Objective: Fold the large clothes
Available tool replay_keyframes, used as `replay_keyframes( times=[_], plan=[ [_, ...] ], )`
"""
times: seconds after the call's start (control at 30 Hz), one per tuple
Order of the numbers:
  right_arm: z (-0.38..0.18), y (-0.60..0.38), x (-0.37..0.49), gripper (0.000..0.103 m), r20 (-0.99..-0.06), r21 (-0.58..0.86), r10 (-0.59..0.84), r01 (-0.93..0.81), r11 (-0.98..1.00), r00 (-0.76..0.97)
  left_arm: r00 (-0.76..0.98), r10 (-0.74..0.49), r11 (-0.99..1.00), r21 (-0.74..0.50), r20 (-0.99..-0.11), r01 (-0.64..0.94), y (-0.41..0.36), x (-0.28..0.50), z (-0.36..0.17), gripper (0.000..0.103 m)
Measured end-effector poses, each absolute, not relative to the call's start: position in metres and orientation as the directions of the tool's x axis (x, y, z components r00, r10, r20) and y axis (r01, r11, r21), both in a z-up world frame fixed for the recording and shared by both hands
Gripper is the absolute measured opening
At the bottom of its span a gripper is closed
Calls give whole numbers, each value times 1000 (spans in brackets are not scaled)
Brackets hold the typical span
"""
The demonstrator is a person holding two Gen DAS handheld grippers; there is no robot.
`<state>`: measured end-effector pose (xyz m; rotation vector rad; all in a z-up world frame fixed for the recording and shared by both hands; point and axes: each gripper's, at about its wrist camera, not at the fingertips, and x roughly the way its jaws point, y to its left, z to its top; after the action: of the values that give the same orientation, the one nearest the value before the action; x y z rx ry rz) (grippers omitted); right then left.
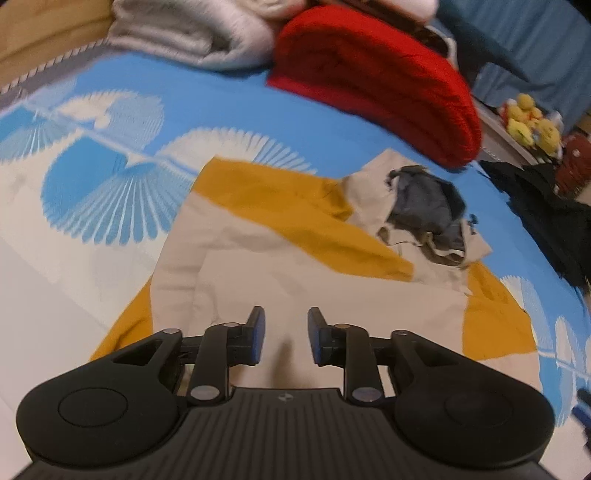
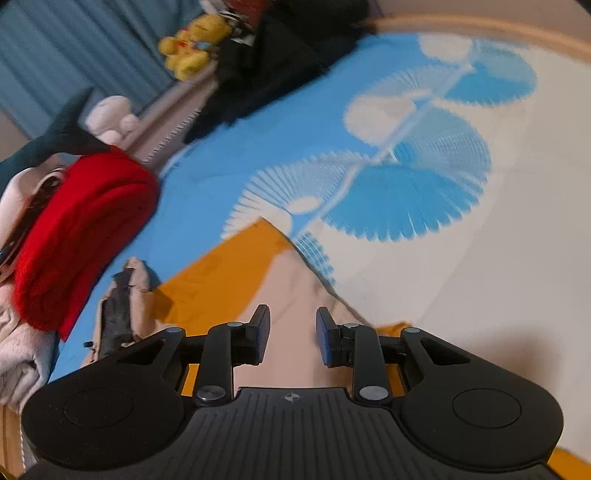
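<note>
Bed [image 1: 229, 96] with blue-and-white fan-print cover. Beige-and-mustard hoodie [image 1: 295, 258] lies spread flat mid-bed, hood [image 1: 424, 214] toward the red blanket [image 1: 388, 85]. Grey blanket [image 1: 192, 33] left of the red one, black clothes [image 1: 546, 206] at the bed's right edge, yellow plush toys [image 1: 528, 118] behind. Left tongs [image 1: 286, 336] open, empty, above the hoodie's beige part. Right tongs [image 2: 291, 338] open, empty, over beige fabric too.

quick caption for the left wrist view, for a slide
Open left gripper poised over a partly folded beige-and-mustard garment on a blue patterned bedspread, red folded blanket behind.
</note>
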<state>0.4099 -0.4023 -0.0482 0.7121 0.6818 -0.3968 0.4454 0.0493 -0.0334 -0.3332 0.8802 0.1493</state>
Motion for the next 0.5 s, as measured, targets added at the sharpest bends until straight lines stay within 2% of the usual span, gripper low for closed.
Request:
replay_keyframes(
  times=[0.3,0.5],
  plan=[
    [-4,-388,381,33,-576,305,-144,375,875,804,670,1,970,-162,-742,-181,24,426,-16,30],
    [4,-390,369,33,-569,255,-125,319,913,813,715,5,989,-102,-700,-106,6,416,-6,30]
  ],
)
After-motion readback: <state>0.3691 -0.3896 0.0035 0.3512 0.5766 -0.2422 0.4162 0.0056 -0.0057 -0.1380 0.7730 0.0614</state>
